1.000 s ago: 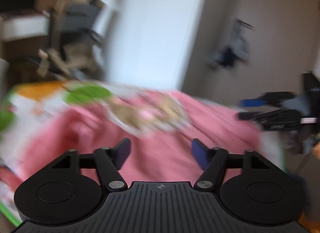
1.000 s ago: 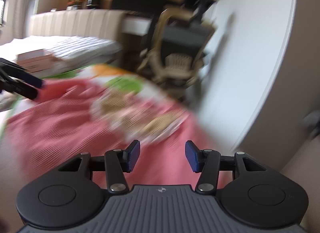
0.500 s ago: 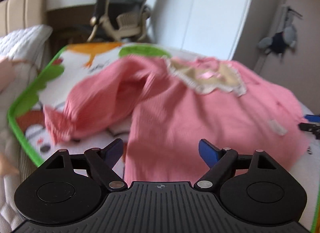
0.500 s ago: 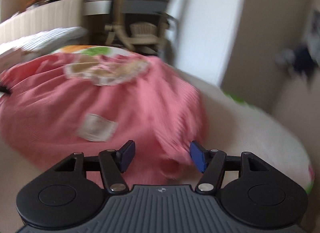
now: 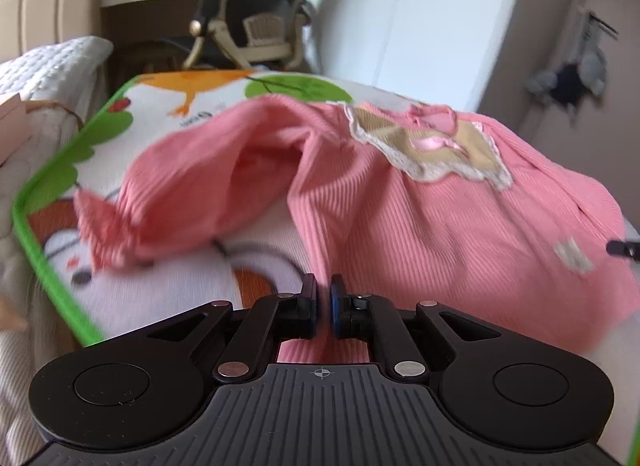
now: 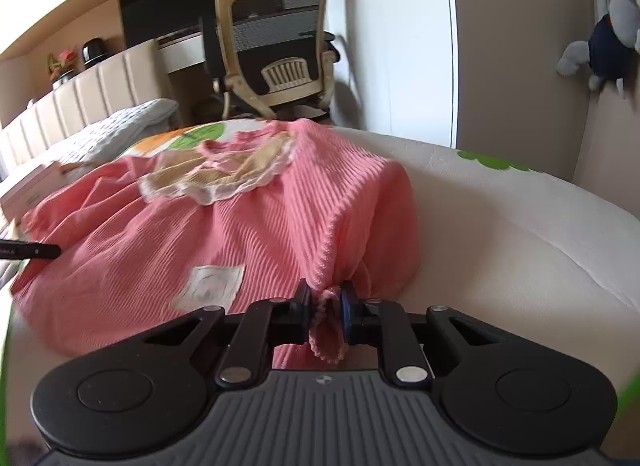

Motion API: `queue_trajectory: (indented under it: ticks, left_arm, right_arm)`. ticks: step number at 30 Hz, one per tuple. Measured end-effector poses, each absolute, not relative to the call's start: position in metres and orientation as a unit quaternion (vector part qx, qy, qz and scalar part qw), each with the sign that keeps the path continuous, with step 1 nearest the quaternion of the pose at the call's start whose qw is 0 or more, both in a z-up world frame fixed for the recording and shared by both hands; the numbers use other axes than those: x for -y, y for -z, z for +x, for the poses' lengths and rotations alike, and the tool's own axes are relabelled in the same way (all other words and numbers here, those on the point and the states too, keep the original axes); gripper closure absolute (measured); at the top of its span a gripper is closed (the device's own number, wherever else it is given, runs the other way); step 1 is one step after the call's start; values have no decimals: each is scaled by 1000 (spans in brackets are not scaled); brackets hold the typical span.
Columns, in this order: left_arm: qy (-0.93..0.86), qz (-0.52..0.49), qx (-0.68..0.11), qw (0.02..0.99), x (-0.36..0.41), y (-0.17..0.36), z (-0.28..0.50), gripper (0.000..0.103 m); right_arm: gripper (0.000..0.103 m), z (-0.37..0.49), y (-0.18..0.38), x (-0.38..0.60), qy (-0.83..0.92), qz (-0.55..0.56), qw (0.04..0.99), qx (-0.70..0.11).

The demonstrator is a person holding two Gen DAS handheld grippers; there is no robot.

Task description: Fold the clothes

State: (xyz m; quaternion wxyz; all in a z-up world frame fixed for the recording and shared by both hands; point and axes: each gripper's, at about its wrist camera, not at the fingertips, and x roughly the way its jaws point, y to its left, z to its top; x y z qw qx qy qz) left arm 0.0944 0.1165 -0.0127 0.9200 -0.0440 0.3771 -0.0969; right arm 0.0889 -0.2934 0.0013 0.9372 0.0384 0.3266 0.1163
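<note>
1. The pink ribbed top [image 5: 420,217] is spread, front up, on a cartoon-printed mat [image 5: 168,266] with a green border, which is laid over a bed [image 6: 520,225].
2. A beige lace-edged collar [image 5: 436,149] is located at the far end of the top, away from both cameras. A pale square patch [image 6: 210,282] is seen on the near part of the body.
3. The left claw [image 5: 323,306] is closed down to a narrow slit at the near hem of the top. Pink fabric is visible just behind and below the pads; whether it is actually pinched between them cannot be told, owing to blur.
4. The right claw [image 6: 326,306] is clamped on a bunched, scalloped edge of the top. The fabric is gathered between the two pads, and a fold rises from it toward the shoulder.
5. One sleeve [image 5: 168,193] is extended across the mat, on the left in the left wrist view, with its cuff crumpled.
6. An office chair [image 6: 276,49] is positioned beyond the bed, and a soft toy [image 6: 604,37] is hung on the wall at right.
</note>
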Motion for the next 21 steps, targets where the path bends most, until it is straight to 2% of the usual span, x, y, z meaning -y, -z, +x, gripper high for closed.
queue_trajectory:
  ticks: [2,4,6,8,10,11,12,13,14,15,17,18,20,21]
  left_arm:
    - [118,-33,-385,915,-121,11,70,95]
    - [131,-36,-389,911,-123,9,49,95]
    - [141,-52,-386,910,-128,5,35,84]
    - [147,-80,-376,911,-135,-1,31,66]
    - [149,-106,-364,913,-138,-7,37,54]
    - [150,-119,-359,914,-139,-10,40,48]
    - [153,-127,-357,913,-137,-11,45,47]
    - [157,-136,-355,911,-135,-12,50,45]
    - [162,-144,-354,910,-132,-13,56,41]
    - [170,-147,-353,908,-127,-12,62,38]
    - [187,-154,-350,905,-116,-11,74,27]
    - [196,-158,-349,903,-110,-11,80,25]
    - [208,-161,-350,899,-97,-7,93,23]
    - [213,-161,-352,897,-90,-5,99,22]
  right_arm:
    - [89,69,-5,298,-118,29,937,-327]
    - [84,59,-8,304,-110,17,940,-322]
    - [77,50,-11,310,-102,5,943,-317]
    - [69,41,-14,316,-94,-8,945,-312]
    - [54,45,-14,314,-92,-21,944,-316]
    - [54,51,-12,311,-95,-29,942,-321]
    - [58,58,-9,307,-101,-39,939,-328]
    - [86,65,-7,304,-103,-52,936,-332]
    - [98,73,-10,303,-95,-68,937,-328]
    - [97,83,-18,306,-80,-79,942,-318]
    - [97,106,-35,320,-24,-98,950,-295]
    - [96,119,-44,329,9,-107,953,-283]
    - [76,145,-62,347,77,-125,955,-257]
    - [53,158,-71,356,110,-133,954,-244]
